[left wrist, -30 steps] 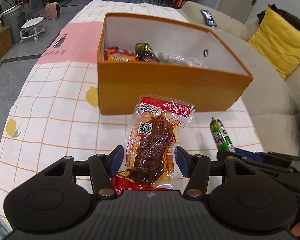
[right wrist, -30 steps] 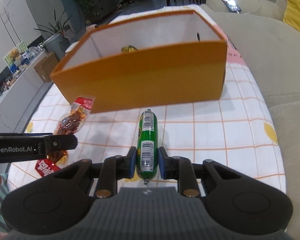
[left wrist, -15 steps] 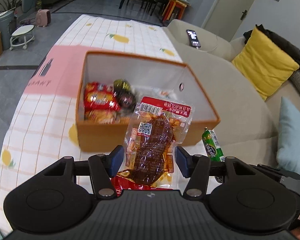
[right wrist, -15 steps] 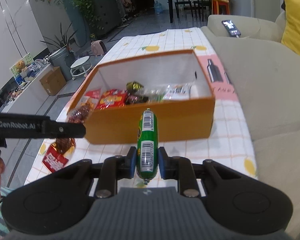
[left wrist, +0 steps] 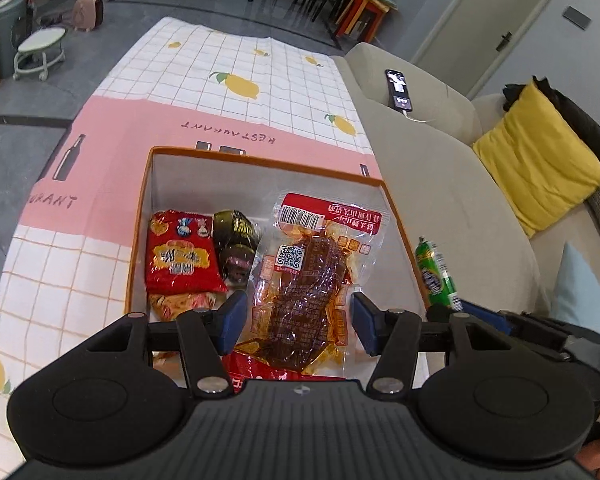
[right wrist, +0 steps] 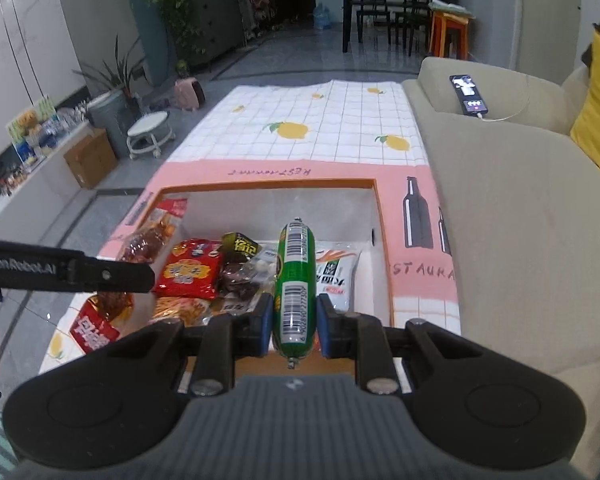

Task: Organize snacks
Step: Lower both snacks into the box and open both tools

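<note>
My left gripper (left wrist: 298,322) is shut on a clear packet of brown dried meat with a red label (left wrist: 306,280) and holds it above the orange box (left wrist: 260,160). My right gripper (right wrist: 292,318) is shut on a green sausage stick (right wrist: 294,280) and holds it over the same box (right wrist: 268,185). The sausage also shows at the right in the left wrist view (left wrist: 436,274). The meat packet shows at the left in the right wrist view (right wrist: 148,238). Inside the box lie a red snack bag (left wrist: 180,258), a dark packet (left wrist: 236,236) and a white packet (right wrist: 336,274).
The box stands on a table with a white checked and pink lemon cloth (left wrist: 220,92). A beige sofa (left wrist: 440,184) runs along the right with a phone (left wrist: 398,90) on its arm and a yellow cushion (left wrist: 540,164). A small round stool (left wrist: 40,50) stands on the floor at the left.
Both grippers have risen from table level and moved forward over the box with their snacks still held. The view now looks down into the box.
</note>
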`<state>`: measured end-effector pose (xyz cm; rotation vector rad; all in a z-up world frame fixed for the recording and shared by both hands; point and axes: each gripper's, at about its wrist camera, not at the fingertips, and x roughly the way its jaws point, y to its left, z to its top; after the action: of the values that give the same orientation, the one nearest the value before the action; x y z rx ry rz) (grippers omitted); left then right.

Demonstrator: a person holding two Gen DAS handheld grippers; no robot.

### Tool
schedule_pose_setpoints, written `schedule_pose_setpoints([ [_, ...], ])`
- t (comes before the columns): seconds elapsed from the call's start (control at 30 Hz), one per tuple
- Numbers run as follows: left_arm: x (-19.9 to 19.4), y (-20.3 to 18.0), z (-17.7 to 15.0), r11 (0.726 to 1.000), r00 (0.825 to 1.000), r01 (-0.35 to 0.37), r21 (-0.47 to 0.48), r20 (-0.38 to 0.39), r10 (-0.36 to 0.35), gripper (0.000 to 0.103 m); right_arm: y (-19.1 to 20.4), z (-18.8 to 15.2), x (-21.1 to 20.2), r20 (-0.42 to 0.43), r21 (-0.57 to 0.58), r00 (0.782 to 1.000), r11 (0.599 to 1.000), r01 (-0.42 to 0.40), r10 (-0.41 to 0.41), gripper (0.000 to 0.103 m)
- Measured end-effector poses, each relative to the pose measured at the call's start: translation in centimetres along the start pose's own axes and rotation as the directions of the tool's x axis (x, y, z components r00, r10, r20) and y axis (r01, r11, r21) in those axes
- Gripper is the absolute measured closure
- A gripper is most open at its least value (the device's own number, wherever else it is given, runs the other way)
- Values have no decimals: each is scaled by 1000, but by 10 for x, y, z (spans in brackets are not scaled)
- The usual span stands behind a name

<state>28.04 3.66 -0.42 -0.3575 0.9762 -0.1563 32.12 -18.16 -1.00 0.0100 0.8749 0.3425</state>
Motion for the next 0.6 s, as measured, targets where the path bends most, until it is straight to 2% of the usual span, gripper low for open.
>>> schedule_pose_setpoints([
  [0.13, 24, 5, 15, 1000, 999, -14, -17, -39, 14, 39, -1, 17, 33, -62, -25, 998, 999, 31, -33, 84],
  [0.3, 66, 14, 19, 997, 989, -71, -27, -135, 66, 39, -5, 26, 76, -137, -73, 988, 995, 67, -77, 84],
  [0.47, 102, 24, 19, 992, 972, -108, -58, -217, 93, 39, -6, 27, 113, -219, -125, 966, 985, 115, -140, 84],
  [0.6, 118, 27, 20, 988, 962, -142, -58, -244, 124, 39, -5, 26, 132, -255, -172, 945, 972, 163, -204, 84],
])
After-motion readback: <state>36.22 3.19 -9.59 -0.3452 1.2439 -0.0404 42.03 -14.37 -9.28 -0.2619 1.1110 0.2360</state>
